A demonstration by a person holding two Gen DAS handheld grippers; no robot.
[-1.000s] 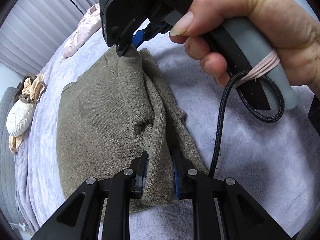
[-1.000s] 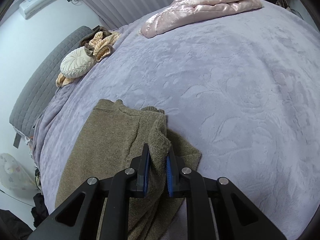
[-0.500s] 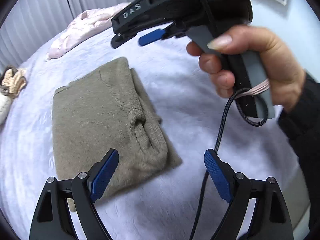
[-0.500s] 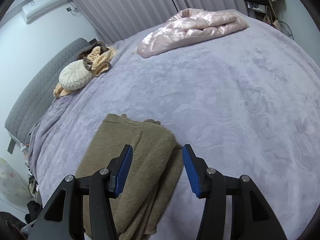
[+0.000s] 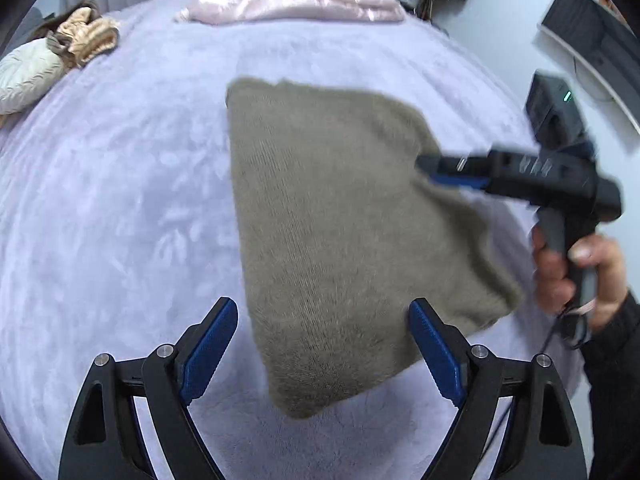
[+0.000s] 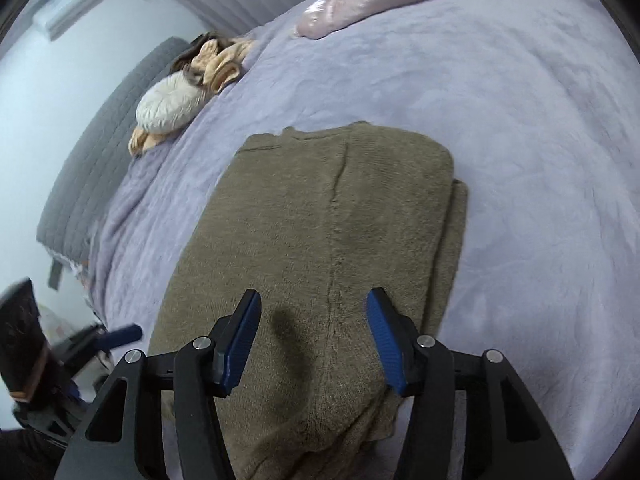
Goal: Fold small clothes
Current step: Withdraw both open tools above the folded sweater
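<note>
Now lying folded and flat on the lavender bedspread: olive knit sweater, layered edges showing along one side. Hovering just above it with jaws spread wide and gripping nothing: left gripper at one end, right gripper over another part. Farther off on the bed: pink satin quilt, cream pillow, tan ruffled fabric beside it.

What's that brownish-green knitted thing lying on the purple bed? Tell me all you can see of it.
The olive-brown fuzzy knitted garment lies flat on the lavender plush bedspread, folded into a rough rectangle. A seam line runs along its top, and a second folded layer peeks out along one side. Both grippers are above it with their jaws spread; whether either touches it cannot be told.
</note>
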